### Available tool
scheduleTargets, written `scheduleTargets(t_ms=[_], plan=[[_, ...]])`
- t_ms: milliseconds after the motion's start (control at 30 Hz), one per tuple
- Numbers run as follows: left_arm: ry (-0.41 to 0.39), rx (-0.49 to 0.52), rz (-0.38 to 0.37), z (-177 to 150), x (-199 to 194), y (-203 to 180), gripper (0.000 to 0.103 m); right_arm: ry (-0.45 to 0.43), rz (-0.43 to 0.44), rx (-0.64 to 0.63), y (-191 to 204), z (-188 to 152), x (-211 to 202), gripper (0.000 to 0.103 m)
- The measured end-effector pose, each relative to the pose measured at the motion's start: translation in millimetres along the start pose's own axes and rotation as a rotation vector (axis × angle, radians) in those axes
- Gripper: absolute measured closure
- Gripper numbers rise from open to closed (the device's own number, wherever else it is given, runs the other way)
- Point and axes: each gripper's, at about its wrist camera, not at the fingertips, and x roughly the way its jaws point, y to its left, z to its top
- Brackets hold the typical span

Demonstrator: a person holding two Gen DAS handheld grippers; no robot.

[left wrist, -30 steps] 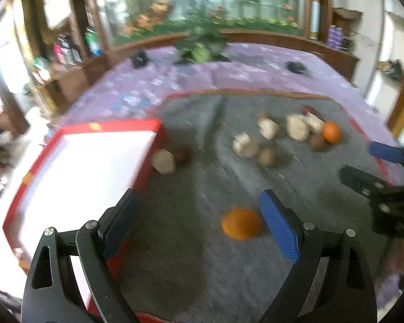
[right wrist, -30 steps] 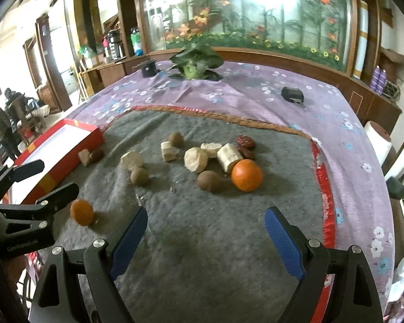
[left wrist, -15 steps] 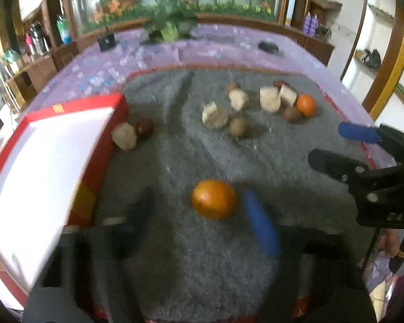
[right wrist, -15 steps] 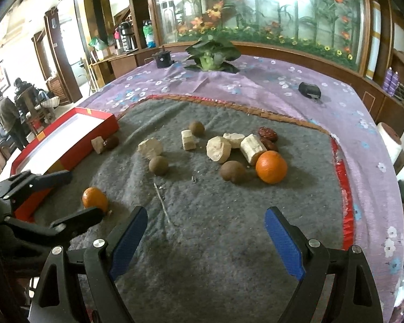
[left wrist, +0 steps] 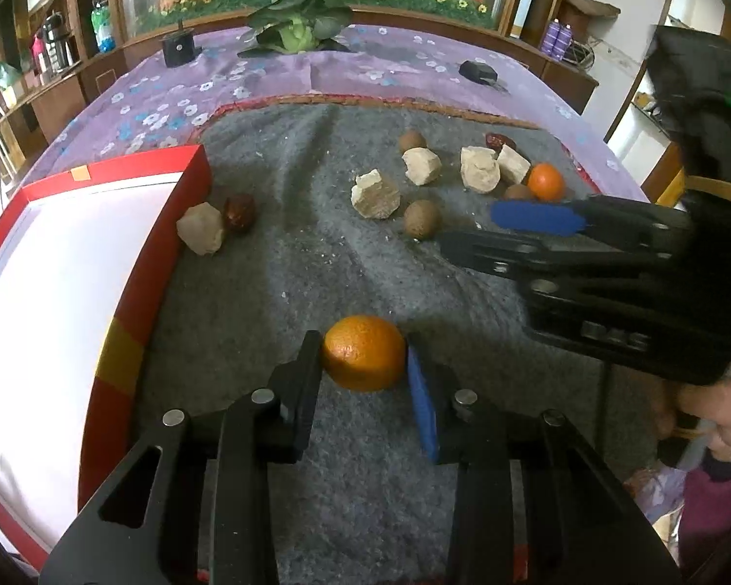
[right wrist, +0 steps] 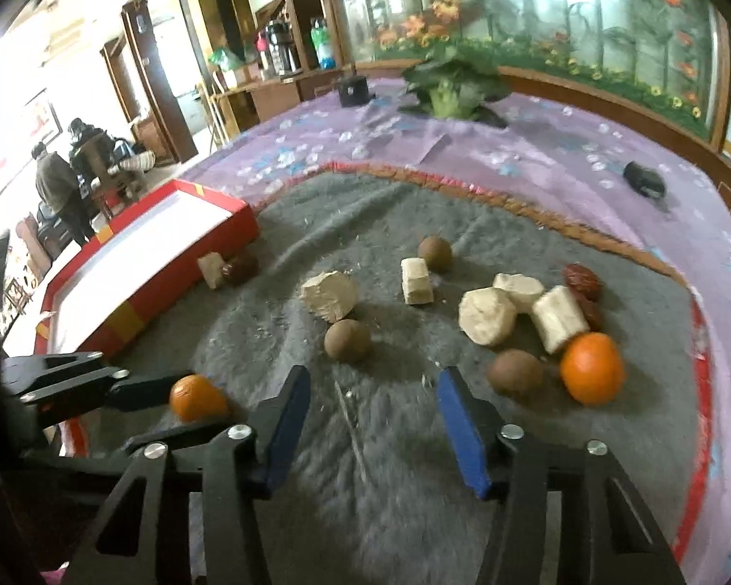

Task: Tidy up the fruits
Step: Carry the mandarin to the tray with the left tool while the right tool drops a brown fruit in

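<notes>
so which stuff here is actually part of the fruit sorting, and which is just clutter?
Part of the job:
- near orange, clamped in the left gripper
- far orange
- round brown fruits
- red dates
- pale chunks
- red tray
- right gripper, open

Lying about:
- leafy plant
- black box
- dark gadget

orange (left wrist: 364,360) clamped between left tool (left wrist: 363,365) tips

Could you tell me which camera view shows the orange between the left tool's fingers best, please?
The left wrist view: the orange sits close and sharp between the left tool's fingers, which touch both its sides. In the right wrist view, the same orange is small, at the left edge, partly hidden by those fingers.
</notes>
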Motion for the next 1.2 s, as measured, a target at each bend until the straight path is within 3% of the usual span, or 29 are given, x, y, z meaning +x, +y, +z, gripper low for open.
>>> scheduleTargets(t_ms=[133, 267, 333, 867, 1200], plan=[[0.007, -0.002, -0.006, 2.1, 2.7, 1.5, 0.070, 0.012, 0.024, -0.031, 4.9, 8.4, 11.9, 0.054], [0.006, -0.010, -0.012, 2.7, 4.5, 2.3, 0.070, 0.041, 0.026, -0.075, 9.6, 13.1, 24.1, 0.076], [0.008, -0.024, -0.023, 2.8, 4.5, 4.6, 0.070, 0.035, 0.014, -0.096, 11.4, 11.2, 21.4, 0.080], [-0.052, 0.006, 0.015, 12.2, -25.3, -5.9, 0.071, -0.019, 0.036, -0.032, 2.0, -6.0, -18.8, 0.080], [-0.097, -0.069, 0.100, 29.3, -41.3, 26.6, 0.071, -0.041, 0.068, -0.075, 26.8, 10.7, -23.5, 0.080]])
